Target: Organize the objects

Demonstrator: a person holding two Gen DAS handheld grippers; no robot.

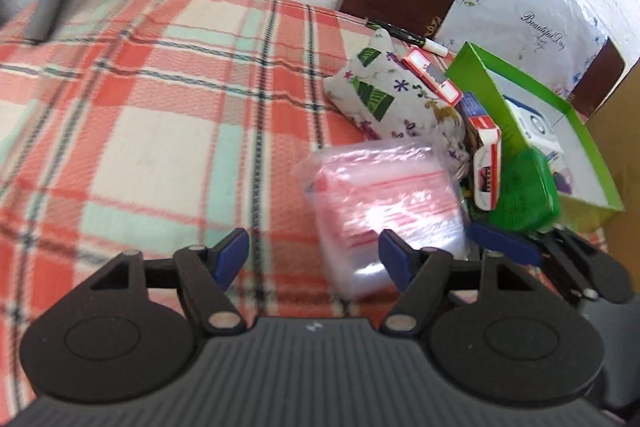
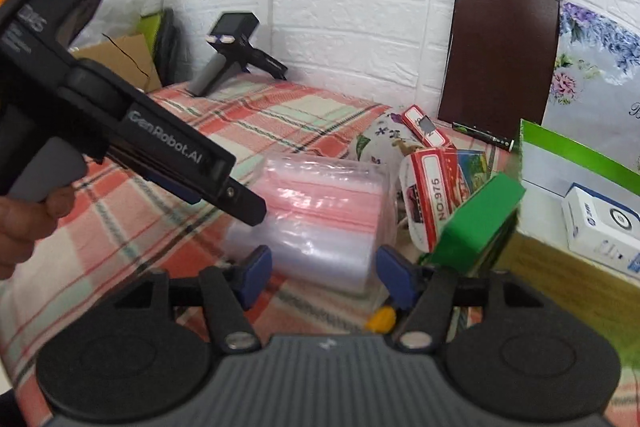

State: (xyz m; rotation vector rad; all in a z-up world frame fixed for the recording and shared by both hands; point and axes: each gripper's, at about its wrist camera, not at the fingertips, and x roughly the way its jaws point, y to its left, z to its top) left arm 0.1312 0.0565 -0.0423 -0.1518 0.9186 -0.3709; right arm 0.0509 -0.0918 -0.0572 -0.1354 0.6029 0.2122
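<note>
Left wrist view: left gripper open, nothing between the blue pads, over the plaid blanket. Pack of clear zip bags lies just ahead, off to the right finger side, near corner touching or hidden by that pad, can't tell which. Behind it: printed pouch, red-white card boxes, green box, open green-rimmed carton.

Right wrist view: right gripper open, empty. Bag pack sits straight ahead, centred between the fingers, long axis running across the view. The left gripper comes in from the upper left, tip over the pack's left end, a hand holding it.

Judgement: right one is better lined up for the pack; likely goes into the carton.
</note>
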